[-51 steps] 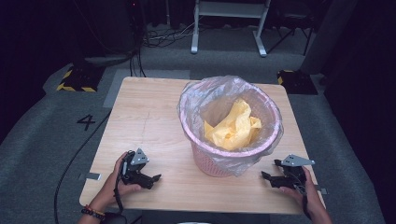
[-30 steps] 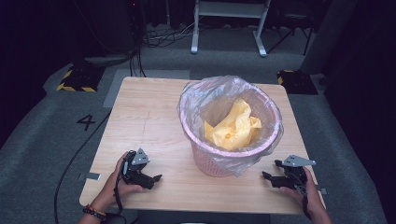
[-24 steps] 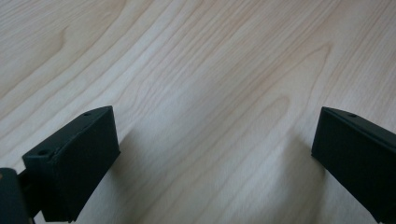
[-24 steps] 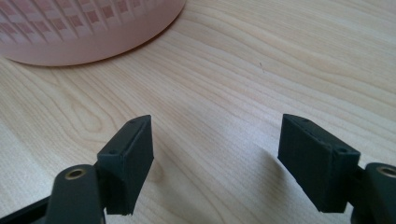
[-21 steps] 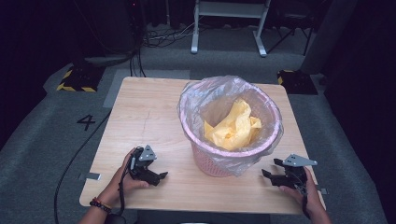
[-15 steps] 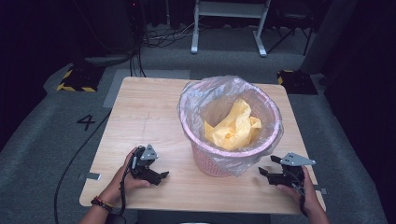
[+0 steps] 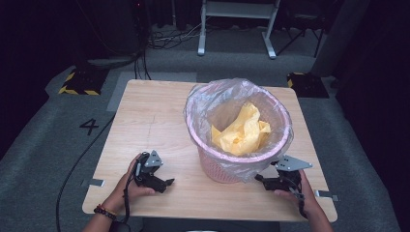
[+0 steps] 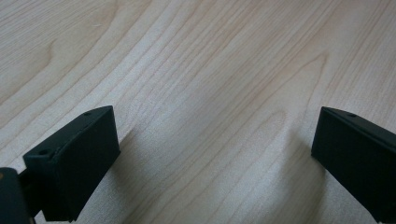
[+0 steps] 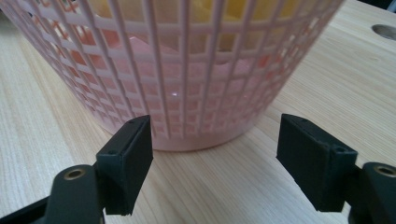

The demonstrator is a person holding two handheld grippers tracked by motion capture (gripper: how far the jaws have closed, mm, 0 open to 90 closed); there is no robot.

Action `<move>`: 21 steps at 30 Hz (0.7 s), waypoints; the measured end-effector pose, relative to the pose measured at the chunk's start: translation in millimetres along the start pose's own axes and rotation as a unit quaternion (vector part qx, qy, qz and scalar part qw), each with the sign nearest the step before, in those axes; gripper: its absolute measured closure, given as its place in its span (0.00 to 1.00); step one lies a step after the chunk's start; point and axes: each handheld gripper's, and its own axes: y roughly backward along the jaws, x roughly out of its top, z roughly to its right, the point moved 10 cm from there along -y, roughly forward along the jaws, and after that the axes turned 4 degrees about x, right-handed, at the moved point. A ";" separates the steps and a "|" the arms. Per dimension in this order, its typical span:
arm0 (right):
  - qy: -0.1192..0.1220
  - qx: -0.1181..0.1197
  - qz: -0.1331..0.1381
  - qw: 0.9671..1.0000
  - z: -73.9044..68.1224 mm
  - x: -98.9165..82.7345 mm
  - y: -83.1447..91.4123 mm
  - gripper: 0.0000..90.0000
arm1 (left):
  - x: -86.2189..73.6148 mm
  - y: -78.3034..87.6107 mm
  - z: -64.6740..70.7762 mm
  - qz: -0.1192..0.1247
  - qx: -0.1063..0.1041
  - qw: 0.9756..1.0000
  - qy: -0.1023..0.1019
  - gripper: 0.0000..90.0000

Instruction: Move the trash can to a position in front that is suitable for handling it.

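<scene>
I bring my right tool (image 7: 261,180), jaws wide and empty, up to the pink basket (image 9: 187,93) mid-surface (image 7: 154,116) (bag-lined, yellow wrapper inside), while my left tool (image 7: 164,183) waits open, low over bare wood.

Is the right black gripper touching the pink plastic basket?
Apart. In the right gripper view, bare wooden table lies between the open right gripper and the pink plastic lattice basket.
</scene>
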 end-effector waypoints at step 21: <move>0.030 0.046 0.002 0.998 -15.3 17.3 -21.2 0.31 | 0.0 0.0 -0.1 0.000 0.000 1.000 0.000 0.01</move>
